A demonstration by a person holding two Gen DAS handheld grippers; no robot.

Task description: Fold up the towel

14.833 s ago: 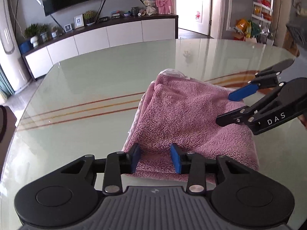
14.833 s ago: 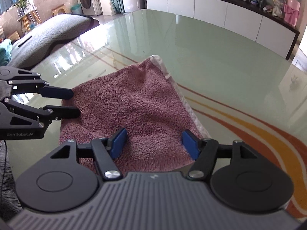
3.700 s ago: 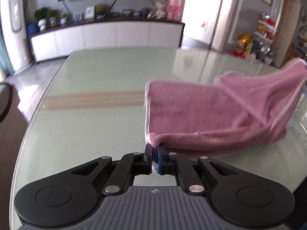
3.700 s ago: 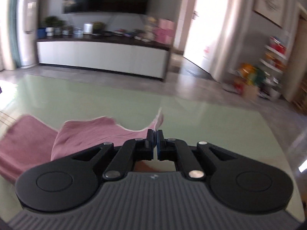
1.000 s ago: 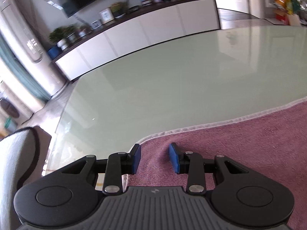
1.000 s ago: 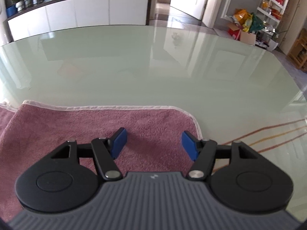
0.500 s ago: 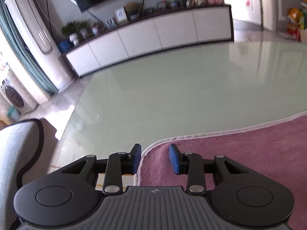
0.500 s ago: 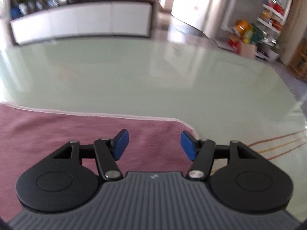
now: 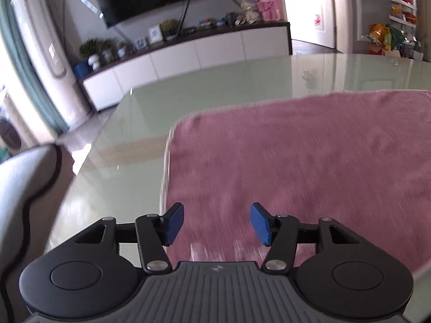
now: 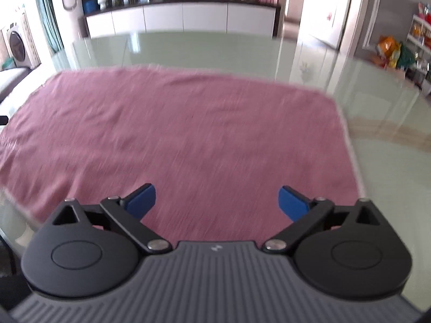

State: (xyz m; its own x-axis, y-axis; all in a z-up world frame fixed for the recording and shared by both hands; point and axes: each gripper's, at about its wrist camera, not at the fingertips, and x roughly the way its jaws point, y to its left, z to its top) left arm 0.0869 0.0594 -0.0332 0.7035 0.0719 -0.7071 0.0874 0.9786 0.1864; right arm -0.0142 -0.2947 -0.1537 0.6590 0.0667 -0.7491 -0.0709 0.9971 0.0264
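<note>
Pink terry towel spread flat on the pale green glass table, both grippers released above its near edge.

The left gripper stands over the towel's left side near its white-trimmed border, jaws having just been opening, blue pads apart with cloth beneath them but nothing pinched. The right gripper stands over the right half, jaws having just been opening to a much wider gap, likewise gripping nothing. The towel reaches from near the table's left rim towards the right, its far edge well short of the white sideboard beyond the table. Motion blur smears the pile, so small creases cannot be judged.
</note>
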